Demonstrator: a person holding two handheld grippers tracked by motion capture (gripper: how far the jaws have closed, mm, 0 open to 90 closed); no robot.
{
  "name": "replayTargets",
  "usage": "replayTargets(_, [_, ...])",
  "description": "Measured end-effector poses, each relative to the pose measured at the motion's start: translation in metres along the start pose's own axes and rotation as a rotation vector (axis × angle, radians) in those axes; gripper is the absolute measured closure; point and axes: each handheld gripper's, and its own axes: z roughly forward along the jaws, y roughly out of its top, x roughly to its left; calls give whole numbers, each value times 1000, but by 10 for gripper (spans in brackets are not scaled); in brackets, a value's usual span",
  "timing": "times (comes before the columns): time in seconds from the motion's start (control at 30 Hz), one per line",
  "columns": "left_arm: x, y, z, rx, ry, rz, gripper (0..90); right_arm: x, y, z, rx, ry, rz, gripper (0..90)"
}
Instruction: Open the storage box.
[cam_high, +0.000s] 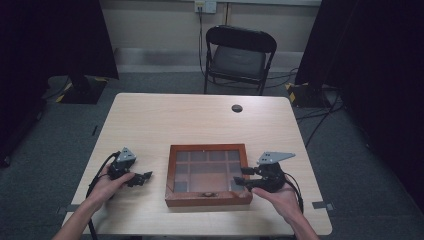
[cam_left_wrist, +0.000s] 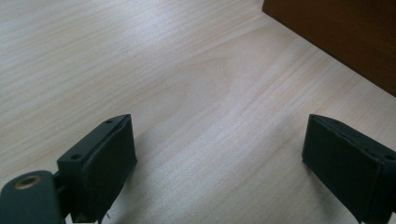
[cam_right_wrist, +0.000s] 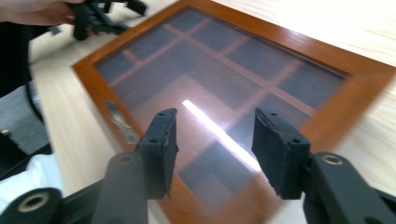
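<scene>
Box (cam_high: 207, 175) near front edge of tabletop (cam_high: 165, 115), lid down, latch (cam_right_wrist: 122, 123) unopened. Your right claw (cam_high: 243, 176) at box's right side, half open, nothing gripped. Your left claw (cam_high: 145, 177) wide, empty, left of box. Opening not begun, by my reading.

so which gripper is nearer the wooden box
Right. The right gripper is at the wooden box, its fingers over the right edge. The left gripper rests on the table apart from the box's left side.
</scene>
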Motion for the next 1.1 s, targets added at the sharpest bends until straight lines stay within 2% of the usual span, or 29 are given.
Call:
replayTargets(0.07, [0,0,0,0,-2,1,89,2,1,2,4,11,-5,520])
replayTargets(0.2, [0,0,0,-2,-3,-3,89,15,9,13,23,77,-43,557])
replayTargets(0.3, [0,0,0,-1,-3,-4,89,21,18,18,22,128,-66,637])
replayTargets(0.4, [0,0,0,0,-3,1,89,25,24,23,34,144,-83,640])
replayTargets(0.57, [0,0,0,1,-2,2,89,38,32,48,81,206,-122,674])
replayTargets(0.77, [0,0,0,-2,-4,-3,89,41,28,57,101,234,-148,740])
replayTargets(0.93, [0,0,0,-1,-3,2,89,42,20,64,150,240,-168,759])
replayTargets(1.1, [0,0,0,-2,-4,0,89,42,20,69,170,244,-168,765])
